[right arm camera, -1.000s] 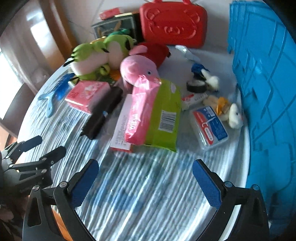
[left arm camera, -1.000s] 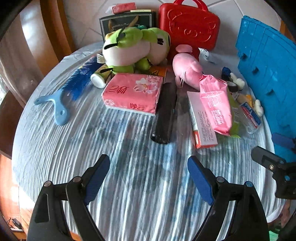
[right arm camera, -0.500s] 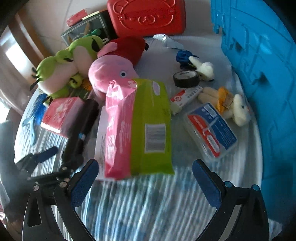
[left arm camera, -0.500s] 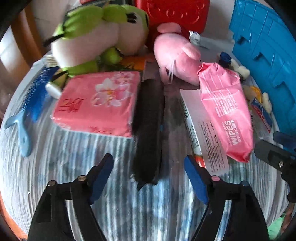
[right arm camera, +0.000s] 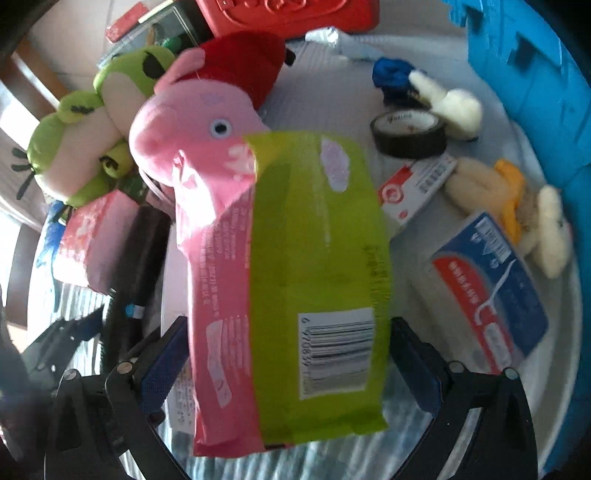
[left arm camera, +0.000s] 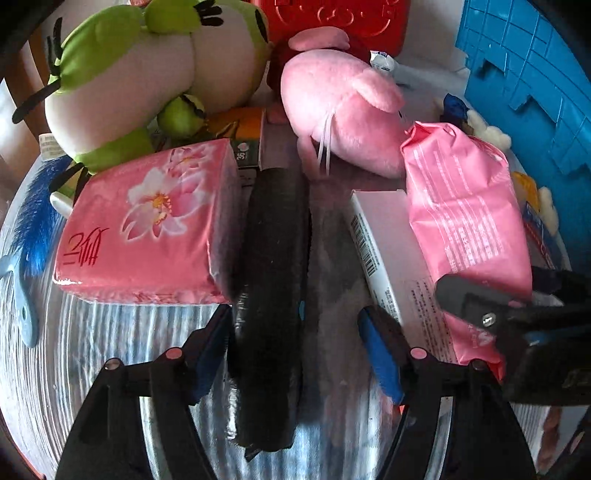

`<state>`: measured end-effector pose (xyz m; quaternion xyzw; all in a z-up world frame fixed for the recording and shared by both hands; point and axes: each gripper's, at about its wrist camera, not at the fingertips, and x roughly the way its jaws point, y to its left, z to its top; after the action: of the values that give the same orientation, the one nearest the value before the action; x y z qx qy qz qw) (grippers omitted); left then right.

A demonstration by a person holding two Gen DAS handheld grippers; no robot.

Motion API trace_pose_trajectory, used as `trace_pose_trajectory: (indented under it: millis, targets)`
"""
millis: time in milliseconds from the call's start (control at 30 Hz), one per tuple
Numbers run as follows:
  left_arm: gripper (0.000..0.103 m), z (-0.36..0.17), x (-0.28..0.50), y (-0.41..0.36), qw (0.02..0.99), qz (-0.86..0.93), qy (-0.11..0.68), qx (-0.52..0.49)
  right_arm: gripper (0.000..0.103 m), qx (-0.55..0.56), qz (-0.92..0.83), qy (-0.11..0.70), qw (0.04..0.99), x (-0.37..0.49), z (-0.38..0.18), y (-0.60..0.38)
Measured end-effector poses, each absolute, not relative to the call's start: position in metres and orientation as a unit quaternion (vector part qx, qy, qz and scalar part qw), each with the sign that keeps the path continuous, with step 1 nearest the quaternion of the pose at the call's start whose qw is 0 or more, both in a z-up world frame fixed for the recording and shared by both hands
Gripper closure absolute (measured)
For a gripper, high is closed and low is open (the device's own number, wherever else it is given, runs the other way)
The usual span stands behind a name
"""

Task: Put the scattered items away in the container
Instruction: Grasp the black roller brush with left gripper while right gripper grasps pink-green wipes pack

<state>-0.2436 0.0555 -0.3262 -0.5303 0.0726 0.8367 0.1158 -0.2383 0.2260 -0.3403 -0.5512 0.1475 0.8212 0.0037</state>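
A long black tube-shaped object (left arm camera: 273, 295) lies on the striped tablecloth. My left gripper (left arm camera: 295, 349) straddles its near end. The left pad sits against it and the right pad stands clear, so the gripper is open. A pink and green wipes pack (right arm camera: 295, 280) rests on a white box (left arm camera: 388, 251). My right gripper (right arm camera: 288, 365) is open, with one finger on each side of the pack's near end. The blue crate (left arm camera: 535, 74) stands at the right edge of the table, also seen as the blue crate (right arm camera: 535, 66).
A pink tissue pack (left arm camera: 147, 221), green frog plush (left arm camera: 147, 74), pink pig plush (left arm camera: 340, 107), blue brush (left arm camera: 26, 236) and red case (right arm camera: 288, 14) crowd the back and left. A tape roll (right arm camera: 408, 134), floss box (right arm camera: 487, 288) and small plush toys (right arm camera: 517, 210) lie near the crate.
Both grippers have moved forward and down onto the items. The left now straddles the black object with narrower jaws. The right now straddles the wipes pack.
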Motion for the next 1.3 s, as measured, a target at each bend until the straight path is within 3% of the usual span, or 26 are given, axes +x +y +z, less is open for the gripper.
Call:
trace_pose_trajectory:
  millis: [533, 600, 667, 700, 733, 1300]
  targets:
    - [0.026, -0.326, -0.24, 0.056, 0.116, 0.84, 0.07, -0.525, 0.002, -0.538, 0.831, 0.141, 0.015, -0.237, -0.33, 0.219]
    - [0.027, -0.326, -0.24, 0.056, 0.111, 0.842, 0.067, -0.524, 0.014, -0.532, 0.838, 0.12, 0.026, -0.239, -0.331, 0.214]
    - [0.039, -0.324, -0.239, 0.056, 0.109, 0.844, 0.067, -0.521, 0.018, -0.529, 0.839, 0.122, 0.026, -0.24, -0.331, 0.214]
    - [0.06, -0.321, -0.237, 0.056, 0.108, 0.845, 0.066, -0.52, 0.024, -0.528, 0.84, 0.124, 0.025, -0.239, -0.329, 0.213]
    - [0.069, -0.32, -0.236, 0.054, 0.112, 0.843, 0.06, -0.522, 0.026, -0.526, 0.841, 0.123, 0.025, -0.237, -0.327, 0.212]
    - [0.069, -0.261, -0.171, 0.045, 0.127, 0.87, 0.063, -0.472, 0.05, -0.501, 0.861, 0.093, 0.008, -0.177, -0.282, 0.208]
